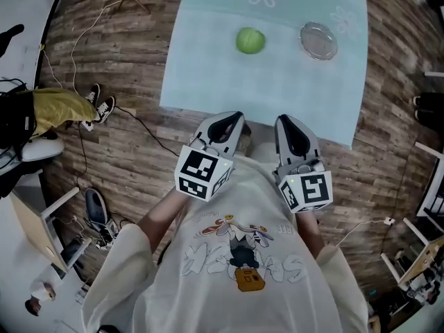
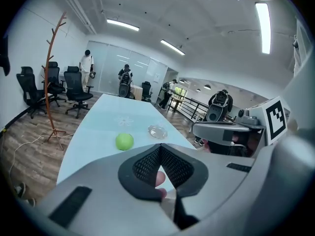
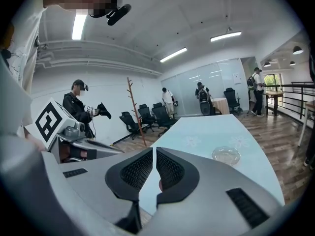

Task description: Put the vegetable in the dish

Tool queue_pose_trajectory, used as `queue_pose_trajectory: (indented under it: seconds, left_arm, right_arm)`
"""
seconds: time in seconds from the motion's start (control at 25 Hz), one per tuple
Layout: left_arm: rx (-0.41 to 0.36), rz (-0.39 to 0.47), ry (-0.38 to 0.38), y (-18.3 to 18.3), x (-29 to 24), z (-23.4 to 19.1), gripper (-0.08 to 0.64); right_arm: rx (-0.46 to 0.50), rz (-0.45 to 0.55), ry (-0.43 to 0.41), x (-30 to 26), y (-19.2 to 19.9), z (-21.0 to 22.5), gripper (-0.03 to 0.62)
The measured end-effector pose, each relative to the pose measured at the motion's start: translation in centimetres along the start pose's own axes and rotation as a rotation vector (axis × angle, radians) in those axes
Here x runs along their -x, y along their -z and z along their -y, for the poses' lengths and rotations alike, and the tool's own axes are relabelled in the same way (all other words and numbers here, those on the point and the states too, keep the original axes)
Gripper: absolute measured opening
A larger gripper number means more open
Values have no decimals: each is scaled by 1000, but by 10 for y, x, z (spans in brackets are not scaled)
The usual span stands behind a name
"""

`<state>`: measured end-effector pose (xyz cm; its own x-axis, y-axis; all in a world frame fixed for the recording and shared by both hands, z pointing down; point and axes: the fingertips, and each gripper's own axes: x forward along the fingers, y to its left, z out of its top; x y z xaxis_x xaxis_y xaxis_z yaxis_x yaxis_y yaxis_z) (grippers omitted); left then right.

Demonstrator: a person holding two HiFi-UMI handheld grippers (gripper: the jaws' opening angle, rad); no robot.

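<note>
Here, nothing on the pale blue table (image 1: 201, 61) has been touched, and I judge the job not yet begun. At left, my left hand-held gripper (image 2: 160, 146) is clenched on itself, its black ribbed pads meeting at the tip with nothing between them. It hangs close to the wearer's chest, short of the table's near edge.

Beyond it, out on the table and well apart from both tools, lies the round green vegetable (image 1: 250, 40), alone and to the left of its target. I judge it light and fairly firm. Its skin looks smooth and could slip, and its ball shape means it may roll if nudged off-centre. The sensible hold, to my eye, is from above and across its widest part. The jaws should first open well wider than the vegetable, then close gently so the pads seat on either side of its middle. A pinch near the top would likely let it squirt out.

Next along, my right hand-held gripper (image 3: 154, 154) is likewise closed and empty, with only a hairline slit showing between its pads. It too is held back by the body.

At far right sits the shallow clear glass dish (image 1: 318, 41), empty, near the vegetable but not touching it. Being glass, it calls for a lowered release, not a drop.
</note>
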<state>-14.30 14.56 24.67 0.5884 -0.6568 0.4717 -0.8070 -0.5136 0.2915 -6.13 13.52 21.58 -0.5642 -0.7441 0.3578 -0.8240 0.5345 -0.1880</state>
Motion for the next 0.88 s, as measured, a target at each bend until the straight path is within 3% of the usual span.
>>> queue_pose_trajectory:
  seconds: [0.36, 0.56, 0.8, 0.88]
  left_arm:
    - [-157, 13, 38, -30, -55, -33, 7]
    - [-229, -43, 45, -31, -86, -56, 8]
    - [-241, -77, 113, -21, -125, -62, 163]
    - [-253, -87, 94, -19, -135, -70, 191]
  right_arm:
    - [15, -54, -40, -58, -5, 44, 38]
    - [22, -80, -70, -86, -3, 54, 38]
    - [31, -112, -71, -109, 9, 76, 38]
    - [26, -116, -67, -114, 11, 83, 38]
